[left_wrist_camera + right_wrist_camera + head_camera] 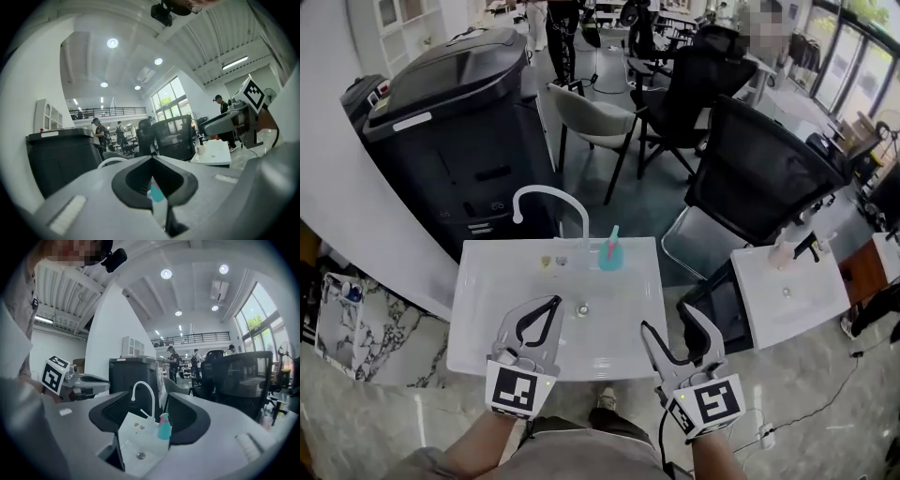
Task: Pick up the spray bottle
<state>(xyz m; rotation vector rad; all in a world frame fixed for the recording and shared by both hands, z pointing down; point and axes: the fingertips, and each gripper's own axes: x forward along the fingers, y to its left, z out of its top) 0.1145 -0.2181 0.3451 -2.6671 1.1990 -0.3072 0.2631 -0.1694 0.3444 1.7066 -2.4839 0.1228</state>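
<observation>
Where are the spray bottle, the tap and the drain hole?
spray bottle (611, 257), head view, its teal body.
tap (547, 190), head view, top of its arch.
drain hole (581, 307), head view, its middle.

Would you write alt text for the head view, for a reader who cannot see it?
A teal spray bottle stands at the back of a white sink, beside the faucet. Nearer the camera, the left gripper is shut and the right gripper open, both empty.

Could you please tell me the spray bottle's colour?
Teal spray bottle with a pink top; clearest in the right gripper view.
</observation>
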